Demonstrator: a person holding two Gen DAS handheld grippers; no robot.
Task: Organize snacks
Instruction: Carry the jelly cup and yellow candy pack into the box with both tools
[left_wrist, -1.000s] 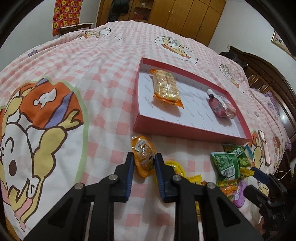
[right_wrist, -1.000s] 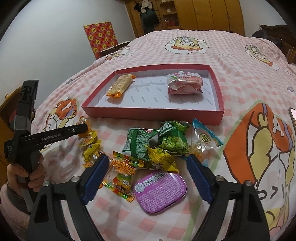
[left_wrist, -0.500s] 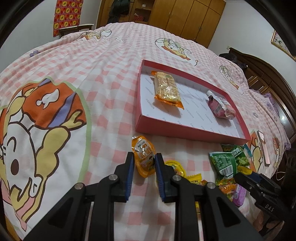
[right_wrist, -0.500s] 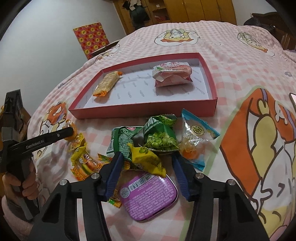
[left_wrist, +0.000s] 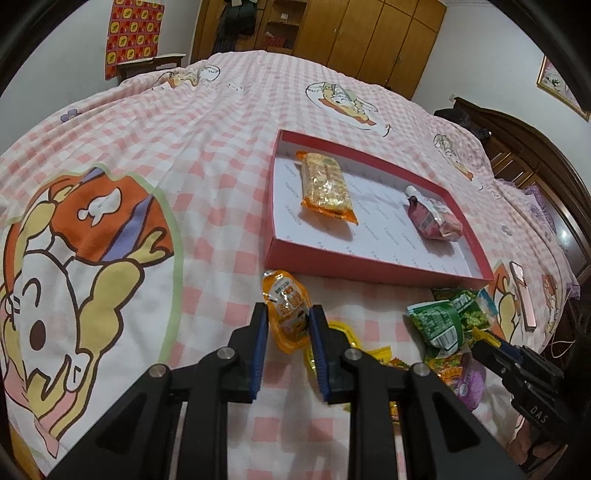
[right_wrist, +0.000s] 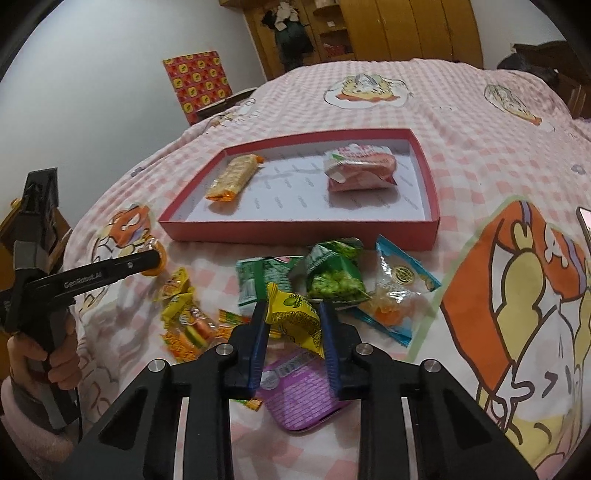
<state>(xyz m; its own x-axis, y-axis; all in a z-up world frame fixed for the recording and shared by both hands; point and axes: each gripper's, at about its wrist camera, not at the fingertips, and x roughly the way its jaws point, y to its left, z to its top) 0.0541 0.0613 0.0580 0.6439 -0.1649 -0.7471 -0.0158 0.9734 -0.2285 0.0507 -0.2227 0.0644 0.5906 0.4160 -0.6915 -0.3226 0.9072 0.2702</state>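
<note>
We see a bed with a pink checked cover (left_wrist: 229, 122), and on it a shallow red tray (left_wrist: 373, 268) holding a long orange cracker pack (left_wrist: 325, 188) near its left end and a pink wrapped snack (left_wrist: 434, 219) near its right end; loose snacks lie on the cover along the tray's near edge.

Our left gripper (left_wrist: 285, 317) has its fingers drawn in on either side of an orange jelly pouch (left_wrist: 286, 308), apparently clamped on its lower half; the pouch's long axis runs away from us toward the tray's near-left corner, so the tray lies straight ahead and slightly right of these fingers.

Our right gripper (right_wrist: 291, 317) has its fingers closed against the sides of a yellow snack packet (right_wrist: 297, 315), which sits atop a purple tin (right_wrist: 301, 400) and in front of the green pea packs (right_wrist: 334, 275); the tray's near edge lies just beyond that pile.

We judge both packets are gripped and each next needs a lift and a short forward carry over the tray's near wall; the left gripper is nearer the tray's left end, the right nearer its middle.
</note>
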